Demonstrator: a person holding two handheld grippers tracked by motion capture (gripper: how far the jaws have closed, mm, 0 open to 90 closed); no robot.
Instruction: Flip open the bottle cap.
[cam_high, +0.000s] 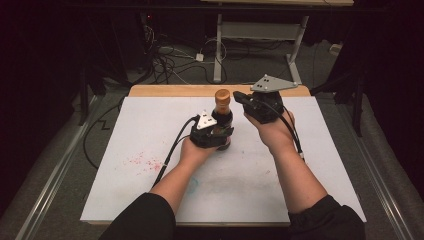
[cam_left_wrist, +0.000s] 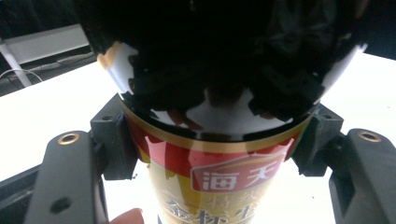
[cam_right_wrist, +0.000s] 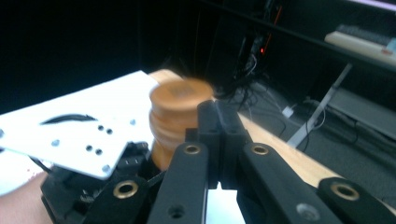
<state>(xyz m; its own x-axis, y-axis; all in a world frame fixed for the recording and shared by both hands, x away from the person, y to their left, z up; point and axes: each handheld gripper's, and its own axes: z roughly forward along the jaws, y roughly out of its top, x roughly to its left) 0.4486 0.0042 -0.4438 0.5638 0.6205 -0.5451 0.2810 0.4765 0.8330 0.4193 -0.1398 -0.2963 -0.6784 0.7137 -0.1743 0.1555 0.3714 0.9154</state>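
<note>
- White table (cam_high: 150, 130) fills the high view; a dark glass sauce bottle (cam_high: 222, 117) with an orange cap (cam_high: 222, 95) stands mid-table, clamped by the left gripper (cam_high: 220, 136).
- Left gripper view: pads (cam_left_wrist: 112, 140) squeeze the bottle's red-and-gold label (cam_left_wrist: 219, 177).
- Right gripper view: the right gripper (cam_right_wrist: 219, 116), jaws pressed together and empty, sits beside the cap (cam_right_wrist: 180, 105); a sideways knock could tip the bottle.

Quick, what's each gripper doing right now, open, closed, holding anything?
Left gripper: closed on the sauce bottle, holding it upright on the table.
Right gripper: closed, holding nothing, beside the bottle's brown cap.
</note>
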